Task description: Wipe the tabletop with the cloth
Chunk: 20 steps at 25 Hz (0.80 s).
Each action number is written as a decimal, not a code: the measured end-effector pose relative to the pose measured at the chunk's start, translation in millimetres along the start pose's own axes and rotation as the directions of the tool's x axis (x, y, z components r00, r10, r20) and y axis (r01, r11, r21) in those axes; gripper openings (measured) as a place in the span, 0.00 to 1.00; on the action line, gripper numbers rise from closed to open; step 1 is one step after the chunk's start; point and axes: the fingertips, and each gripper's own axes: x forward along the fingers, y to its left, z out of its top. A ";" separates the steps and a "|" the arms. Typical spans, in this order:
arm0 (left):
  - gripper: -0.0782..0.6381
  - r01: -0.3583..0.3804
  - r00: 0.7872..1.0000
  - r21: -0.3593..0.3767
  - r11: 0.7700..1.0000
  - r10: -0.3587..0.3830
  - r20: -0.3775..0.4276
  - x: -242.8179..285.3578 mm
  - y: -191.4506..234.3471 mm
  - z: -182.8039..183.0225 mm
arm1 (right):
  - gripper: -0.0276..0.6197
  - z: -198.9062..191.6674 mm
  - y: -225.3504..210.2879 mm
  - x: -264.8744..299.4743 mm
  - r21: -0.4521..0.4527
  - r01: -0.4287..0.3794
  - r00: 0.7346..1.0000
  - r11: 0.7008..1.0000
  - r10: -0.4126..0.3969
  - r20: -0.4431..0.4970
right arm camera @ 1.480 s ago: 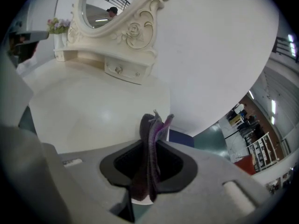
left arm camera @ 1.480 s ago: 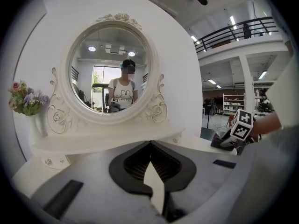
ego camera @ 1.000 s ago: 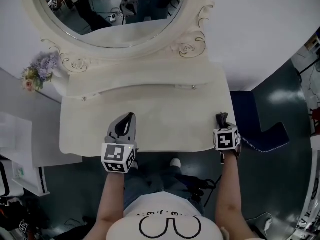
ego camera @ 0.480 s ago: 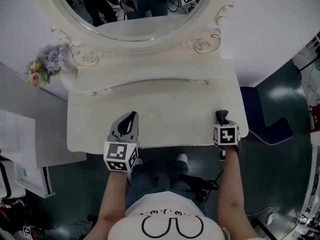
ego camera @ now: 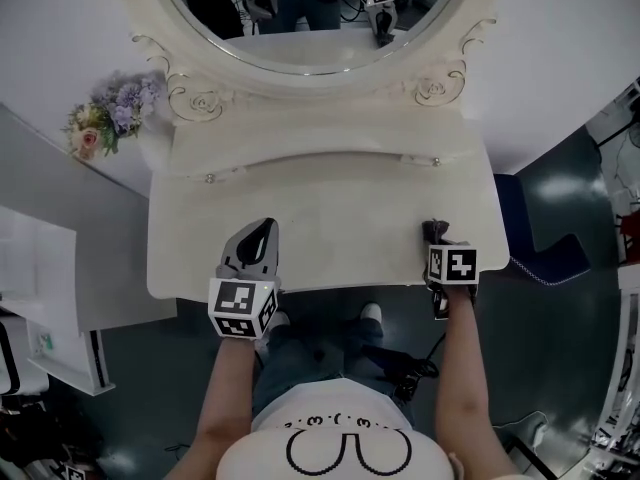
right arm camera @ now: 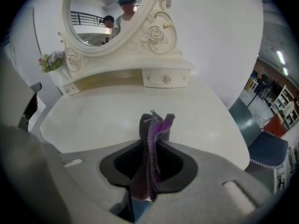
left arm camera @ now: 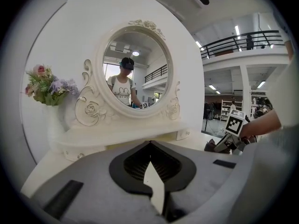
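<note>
As I stand at the front edge of the cream dressing-table bench (ego camera: 330, 218), my right gripper (ego camera: 436, 232) has its jaws clamped on the cloth (right arm camera: 152, 143). It is a dark grey and purple fold pinched upright between them, and its frayed end pokes out past the jaw tips. It sits over the bench's front right corner. I cannot tell whether the cloth touches the surface.

My left gripper (ego camera: 262, 230) is over the front left part of the same bench, well apart from the right one. Its jaws are brought together at the tips with nothing between them, and only a pale sliver of a gap shows farther back.

At the back of the bench a raised shelf carries the oval mirror (ego camera: 310, 13) in its carved frame. The mirror reflects me and both marker cubes. A small drawer (right arm camera: 166, 77) with a round knob is set under the shelf's right end. It is closed, so its contents are out of sight.

At the back left corner stands a white vase (left arm camera: 53, 125) holding a bunch of pink and lilac flowers (ego camera: 105, 118). On the dark floor just right of the bench is a blue seat (ego camera: 545, 258).
</note>
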 end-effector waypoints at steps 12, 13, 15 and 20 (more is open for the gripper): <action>0.11 -0.030 0.999 -0.034 0.999 0.031 0.022 -29.1 50.7 -4.5 | 0.17 4.2 70.9 5.8 -0.004 -0.063 0.998 0.998 0.063 -0.016; 0.11 -0.034 0.999 -0.036 0.999 0.035 0.025 -31.9 54.6 -5.2 | 0.17 4.3 77.2 6.4 -0.008 -0.068 0.998 0.998 0.068 -0.015; 0.11 -0.041 0.999 -0.043 0.998 0.042 0.030 -36.8 62.7 -6.9 | 0.17 4.3 89.6 7.5 -0.008 -0.078 0.997 0.997 0.078 -0.014; 0.11 -0.050 0.998 -0.056 0.997 0.052 0.036 -45.0 80.4 -9.7 | 0.17 4.4 120.9 9.0 0.030 -0.121 0.993 0.992 0.121 -0.010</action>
